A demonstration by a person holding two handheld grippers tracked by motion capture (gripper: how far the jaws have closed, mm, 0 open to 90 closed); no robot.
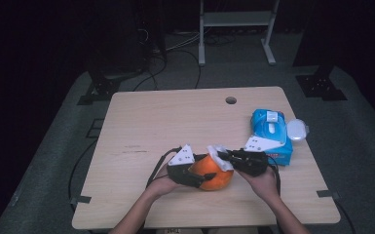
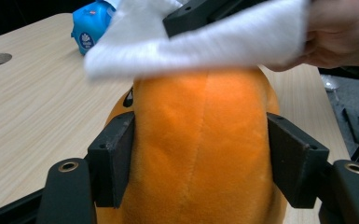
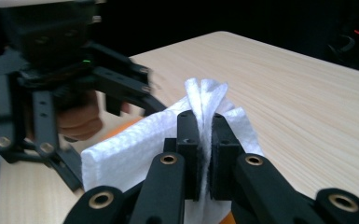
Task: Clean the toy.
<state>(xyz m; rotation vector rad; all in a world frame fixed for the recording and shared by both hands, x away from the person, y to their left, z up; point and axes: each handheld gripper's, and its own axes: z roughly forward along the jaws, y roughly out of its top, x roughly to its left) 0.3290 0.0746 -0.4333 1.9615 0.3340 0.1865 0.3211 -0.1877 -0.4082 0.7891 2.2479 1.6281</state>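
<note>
The left gripper [image 1: 198, 178] is clamping the orange plush toy [image 2: 200, 154] from both sides, its pads pressing into the fabric. The toy is resting on the table [image 1: 141, 126] near the front edge, roughly midway along it. The right gripper [image 3: 204, 154] is holding a folded white wipe [image 3: 135, 149], jaws pinched together on it, and is laying the wipe across the top of the toy. Judging from this, the wiping is under way: the toy is secured and the wipe is in contact, while most of the orange surface is remaining to be covered. A blue wipe pack [image 1: 271, 134] and a small white lid-like piece [image 1: 297, 129] are lying near the right edge, well clear. Only the left gripper's own pads are blocking the toy's flanks.
</note>
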